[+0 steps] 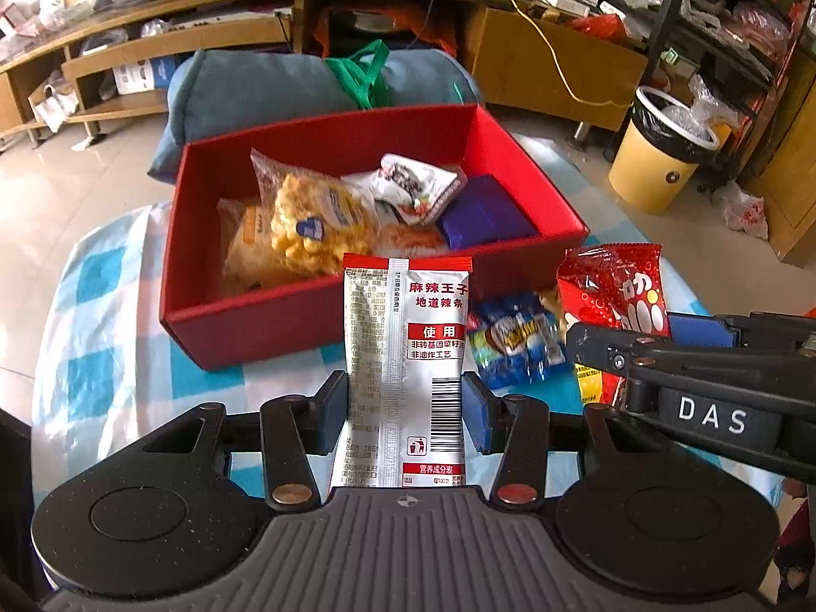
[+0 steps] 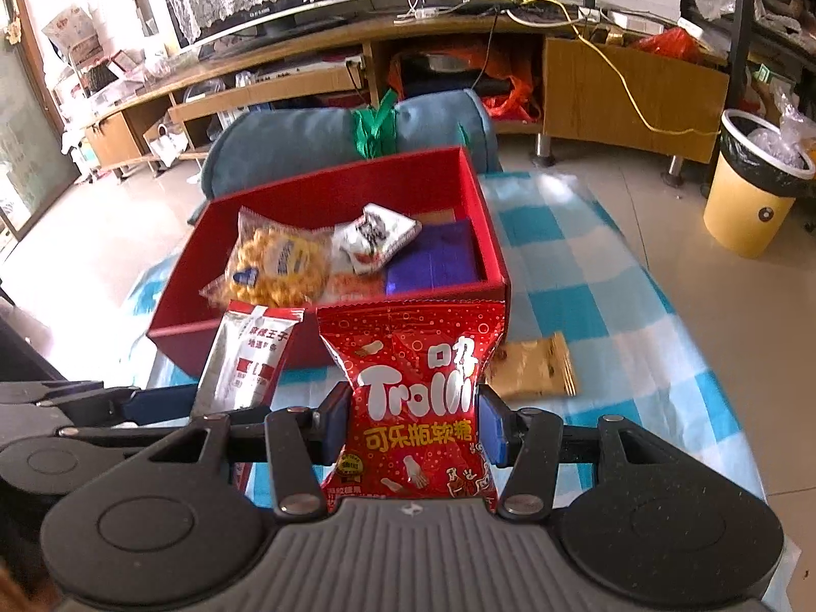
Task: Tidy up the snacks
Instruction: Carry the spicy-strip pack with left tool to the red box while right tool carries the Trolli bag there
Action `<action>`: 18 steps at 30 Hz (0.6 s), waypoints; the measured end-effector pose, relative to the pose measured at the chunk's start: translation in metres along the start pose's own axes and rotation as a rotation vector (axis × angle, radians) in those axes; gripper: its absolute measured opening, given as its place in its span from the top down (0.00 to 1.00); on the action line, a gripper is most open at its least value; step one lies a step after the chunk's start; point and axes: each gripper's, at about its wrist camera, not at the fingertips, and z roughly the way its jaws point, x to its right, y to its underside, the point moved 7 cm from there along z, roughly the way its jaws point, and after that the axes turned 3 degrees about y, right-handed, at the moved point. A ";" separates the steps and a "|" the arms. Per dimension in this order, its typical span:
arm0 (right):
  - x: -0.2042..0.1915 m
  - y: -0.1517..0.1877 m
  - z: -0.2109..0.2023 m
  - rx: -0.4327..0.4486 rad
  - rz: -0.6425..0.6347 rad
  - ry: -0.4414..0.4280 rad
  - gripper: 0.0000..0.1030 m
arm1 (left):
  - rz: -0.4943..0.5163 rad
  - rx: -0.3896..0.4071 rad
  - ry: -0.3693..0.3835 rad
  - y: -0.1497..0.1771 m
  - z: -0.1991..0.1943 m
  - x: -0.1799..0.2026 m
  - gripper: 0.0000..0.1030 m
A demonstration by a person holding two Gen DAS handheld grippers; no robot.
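Nearest, pinched upright between the left gripper (image 1: 405,410) fingers: silver spicy-strip packet (image 1: 405,357). Likewise squeezed at the waist by the right gripper (image 2: 410,426) fingers: red Trolli gummy bag (image 2: 413,398). Both raised just short of the red box (image 1: 204,336) near wall, not yet dropped in.

Already inside, largest first: yellow puffed-snack bag (image 1: 306,224) at left, purple pack (image 1: 479,214) at right, white crumpled packet (image 1: 413,183) on top in the middle, something orange beneath, hard to tell.

Left out on the blue-checked desk (image 1: 102,306): blue candy pack (image 1: 515,341) near the box's right corner, gold packet (image 2: 535,367) further right. Roughly half done, judging by that.

Beyond: blue bolster cushion (image 1: 265,86) touching the far wall, yellow waste bin (image 1: 658,153) far right on the floor. Nothing blocking the box opening but the near wall to clear.
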 end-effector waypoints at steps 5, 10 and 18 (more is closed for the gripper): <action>-0.001 -0.012 0.002 0.016 0.006 -0.009 0.56 | -0.008 0.021 -0.003 -0.012 -0.002 -0.003 0.47; 0.000 -0.023 0.003 0.030 0.011 -0.014 0.56 | -0.013 0.036 -0.006 -0.022 -0.002 -0.004 0.47; -0.001 -0.044 0.008 0.052 0.019 -0.026 0.56 | -0.018 0.063 -0.020 -0.044 -0.002 -0.009 0.47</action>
